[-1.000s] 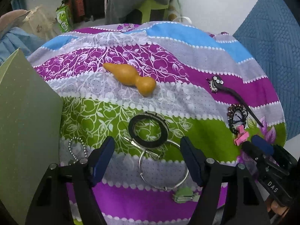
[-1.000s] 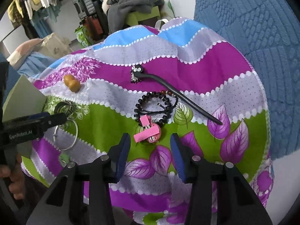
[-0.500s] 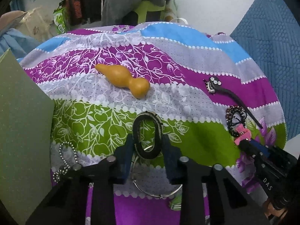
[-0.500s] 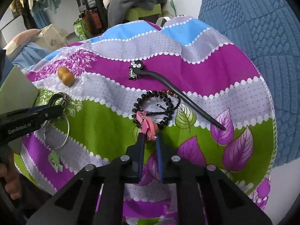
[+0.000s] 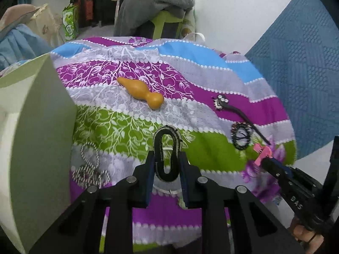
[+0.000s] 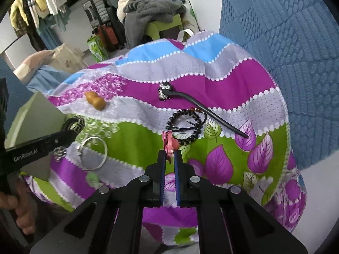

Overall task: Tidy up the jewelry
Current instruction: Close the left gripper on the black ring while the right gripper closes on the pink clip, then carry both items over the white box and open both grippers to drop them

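In the left wrist view my left gripper (image 5: 167, 158) has its jaws closing on a black patterned bangle (image 5: 157, 146), squeezed into a tall oval between the pads and held a little above the striped cloth (image 5: 190, 74). My right gripper (image 6: 169, 153) is shut on a pink hair clip (image 6: 169, 141), which sticks up from the fingertips just above the cloth. The left wrist view shows the same clip (image 5: 262, 151) at the far right. A silver bangle (image 6: 93, 153) lies on the cloth below the left gripper (image 6: 70, 131).
A black bead bracelet (image 6: 186, 127) and a black hair stick (image 6: 203, 110) lie just beyond the pink clip. A wooden gourd (image 5: 141, 92) lies further back, a ball chain (image 5: 89, 165) at the left. A pale green box (image 5: 36, 137) stands at the cloth's left edge.
Both grippers were open over the cloth, then closed: the left on the black bangle, the right on the pink clip. Both have since risen with these things.
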Tool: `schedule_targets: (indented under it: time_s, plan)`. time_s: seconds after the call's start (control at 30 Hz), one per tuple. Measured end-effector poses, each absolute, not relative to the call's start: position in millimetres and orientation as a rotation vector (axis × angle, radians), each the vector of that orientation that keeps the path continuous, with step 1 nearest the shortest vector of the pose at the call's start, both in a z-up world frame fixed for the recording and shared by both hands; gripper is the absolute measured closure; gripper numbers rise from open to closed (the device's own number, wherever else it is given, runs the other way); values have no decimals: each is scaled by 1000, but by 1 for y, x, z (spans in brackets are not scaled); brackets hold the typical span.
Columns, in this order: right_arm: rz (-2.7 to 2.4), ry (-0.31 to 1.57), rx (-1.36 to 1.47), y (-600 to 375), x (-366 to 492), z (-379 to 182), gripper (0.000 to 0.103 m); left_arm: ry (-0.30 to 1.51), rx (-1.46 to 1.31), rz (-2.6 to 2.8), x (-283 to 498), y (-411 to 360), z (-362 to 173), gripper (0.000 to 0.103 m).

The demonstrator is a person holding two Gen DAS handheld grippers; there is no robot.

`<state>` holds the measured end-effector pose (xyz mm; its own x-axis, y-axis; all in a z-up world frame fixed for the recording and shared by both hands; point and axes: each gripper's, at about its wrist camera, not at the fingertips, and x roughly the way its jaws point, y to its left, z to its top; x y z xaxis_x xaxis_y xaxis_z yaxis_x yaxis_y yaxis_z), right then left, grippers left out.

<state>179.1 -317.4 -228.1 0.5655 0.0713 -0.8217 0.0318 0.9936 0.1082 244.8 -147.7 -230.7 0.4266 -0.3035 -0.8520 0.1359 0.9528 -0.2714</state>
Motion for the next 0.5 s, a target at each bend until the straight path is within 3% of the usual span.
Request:
schedule_targets:
  time_s: [0.5]
  plan:
    - [2,897,103,-279,147,-157,98,1026,-223,-337,204,-106,-155,82]
